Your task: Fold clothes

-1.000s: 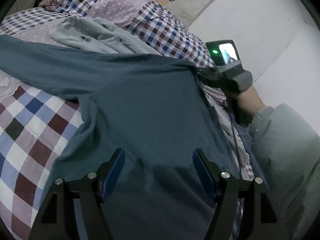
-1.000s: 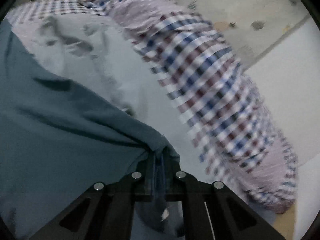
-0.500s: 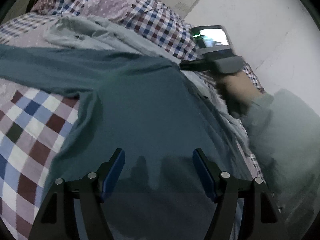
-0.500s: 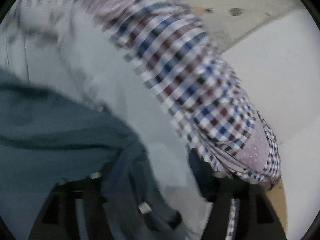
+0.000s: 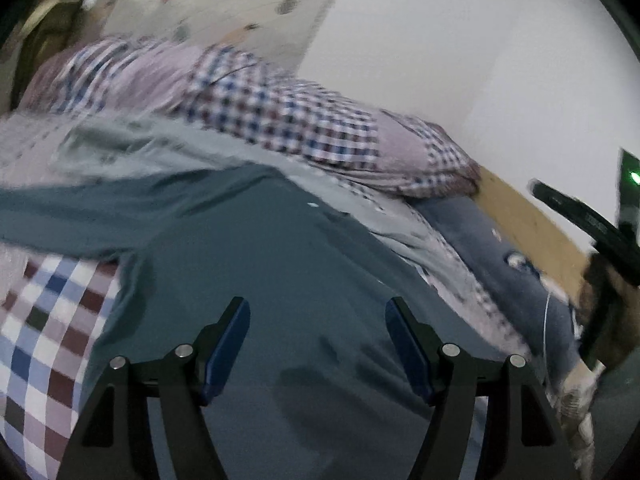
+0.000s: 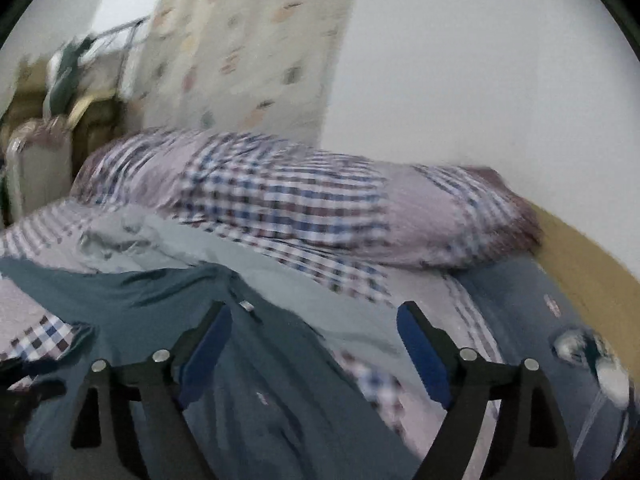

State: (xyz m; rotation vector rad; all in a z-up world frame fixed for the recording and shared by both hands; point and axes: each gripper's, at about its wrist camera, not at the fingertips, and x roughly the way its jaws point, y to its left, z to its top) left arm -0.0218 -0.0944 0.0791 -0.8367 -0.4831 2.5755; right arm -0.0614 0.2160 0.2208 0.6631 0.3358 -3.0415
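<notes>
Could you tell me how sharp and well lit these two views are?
Left wrist view: dim, the teal shirt fairly clear, the checked pillow smeared by motion. Right wrist view: blurred throughout, wall bright, edges bent by the fisheye lens.

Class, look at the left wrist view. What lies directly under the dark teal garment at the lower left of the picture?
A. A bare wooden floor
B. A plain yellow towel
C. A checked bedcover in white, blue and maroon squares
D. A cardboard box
C: at the lower left the dark teal garment lies spread over the checked bedcover, whose white, blue and maroon squares show beside the garment's edge.
</notes>
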